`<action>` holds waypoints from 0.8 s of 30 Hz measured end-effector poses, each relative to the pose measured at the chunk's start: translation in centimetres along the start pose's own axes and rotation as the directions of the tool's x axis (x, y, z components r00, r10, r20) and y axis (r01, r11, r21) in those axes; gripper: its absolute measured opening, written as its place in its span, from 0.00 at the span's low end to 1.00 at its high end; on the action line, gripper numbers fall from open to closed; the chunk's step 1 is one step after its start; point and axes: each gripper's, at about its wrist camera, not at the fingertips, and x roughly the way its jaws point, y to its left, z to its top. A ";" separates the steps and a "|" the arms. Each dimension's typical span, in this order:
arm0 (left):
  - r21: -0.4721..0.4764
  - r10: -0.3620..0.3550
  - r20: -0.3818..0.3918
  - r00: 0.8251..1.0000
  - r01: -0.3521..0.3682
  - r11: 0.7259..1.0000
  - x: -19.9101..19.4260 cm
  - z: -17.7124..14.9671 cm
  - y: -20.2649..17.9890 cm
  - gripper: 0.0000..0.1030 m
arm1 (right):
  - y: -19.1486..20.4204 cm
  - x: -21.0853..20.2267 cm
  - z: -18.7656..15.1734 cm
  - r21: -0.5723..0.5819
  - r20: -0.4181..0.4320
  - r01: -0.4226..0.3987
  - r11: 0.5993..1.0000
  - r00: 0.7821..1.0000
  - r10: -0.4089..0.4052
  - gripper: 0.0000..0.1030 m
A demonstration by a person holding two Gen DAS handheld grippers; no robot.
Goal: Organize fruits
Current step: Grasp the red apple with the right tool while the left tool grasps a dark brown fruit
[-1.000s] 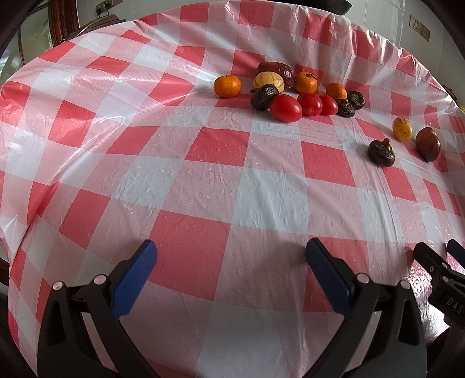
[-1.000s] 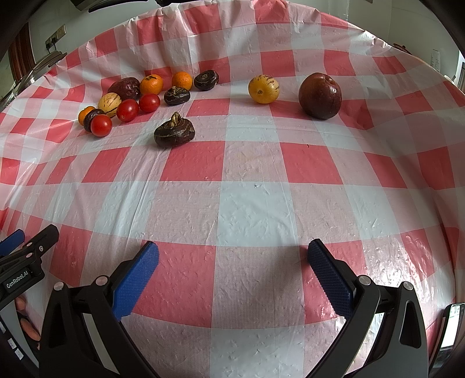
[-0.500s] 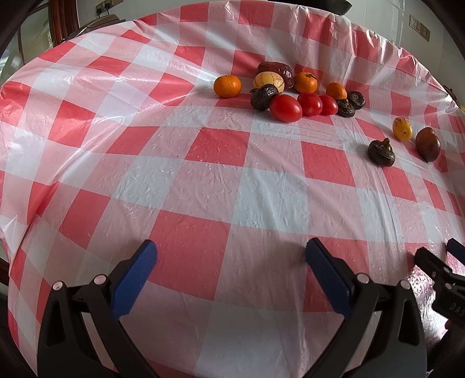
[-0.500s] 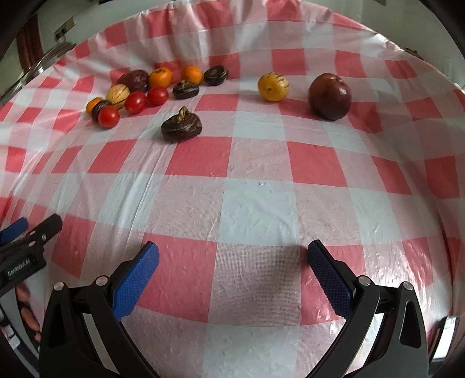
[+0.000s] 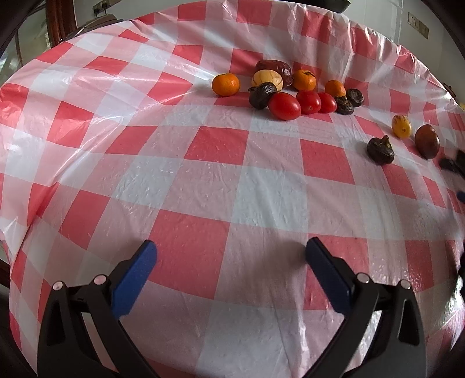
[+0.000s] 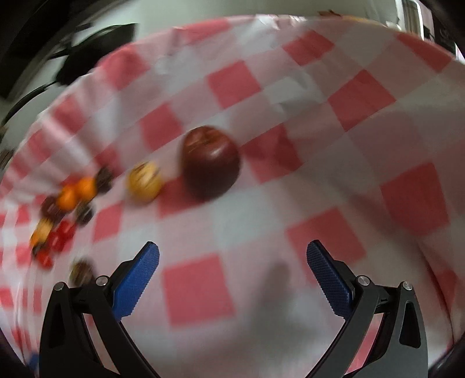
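Observation:
A cluster of fruit lies far across the checked tablecloth [image 5: 218,186]: an orange [image 5: 225,84], a pale striped fruit [image 5: 266,79], red tomatoes [image 5: 284,105] and dark wrinkled fruits [image 5: 260,95]. Apart at the right sit a dark wrinkled fruit [image 5: 380,151], a yellow striped fruit [image 5: 401,126] and a dark red round fruit [image 5: 427,141]. My left gripper [image 5: 231,261] is open and empty, well short of them. In the blurred right wrist view, my right gripper [image 6: 232,261] is open and empty, with the dark red fruit [image 6: 210,162] just ahead and the yellow fruit [image 6: 144,183] to its left.
The red and white cloth [image 6: 319,145] drapes over the table's rounded edges. A wide bare stretch of cloth lies between the left gripper and the fruit. A wall with a socket [image 5: 418,25] stands behind the table.
My right gripper has swung forward and to the right, so the dark red fruit now looms close ahead; its view is motion-blurred. The left gripper has not moved.

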 end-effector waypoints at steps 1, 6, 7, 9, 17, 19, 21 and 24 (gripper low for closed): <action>0.001 -0.001 0.000 1.000 0.001 1.000 0.1 -0.1 -0.1 0.99 | 0.2 1.2 1.0 -0.010 -0.003 0.013 1.000 1.000 -0.013 0.94; 0.001 -0.004 0.001 1.000 0.004 1.000 0.3 -0.2 0.1 0.99 | 2.7 4.3 3.6 -0.143 -0.034 0.129 0.981 0.990 -0.135 0.93; 0.002 -0.004 0.003 1.000 0.004 1.000 0.2 -0.3 0.1 0.99 | 3.3 5.0 4.1 -0.170 -0.036 0.133 0.976 0.989 -0.141 0.89; 0.015 0.007 0.020 1.000 -0.007 1.000 -0.2 -0.5 -0.2 0.98 | 3.7 5.8 4.9 -0.178 -0.032 0.142 0.974 0.988 -0.150 0.85; 0.123 -0.167 0.080 0.983 0.156 0.980 -0.7 2.0 -7.1 0.98 | 3.0 8.3 7.6 -0.172 -0.040 0.100 0.980 0.993 -0.108 0.63; 0.142 -0.187 0.079 0.979 0.175 0.974 0.4 3.4 -9.5 0.93 | 3.2 8.3 7.5 -0.181 -0.027 0.096 0.979 0.994 -0.103 0.59; 0.157 -0.205 0.065 0.977 0.193 0.969 1.5 4.7 -11.7 0.87 | 2.7 8.2 7.6 -0.158 -0.022 0.088 0.984 0.995 -0.093 0.60; 0.169 -0.209 0.057 0.976 0.197 0.966 3.1 6.5 -14.2 0.82 | 1.4 7.5 7.3 -0.080 -0.011 0.041 0.996 0.999 -0.042 0.60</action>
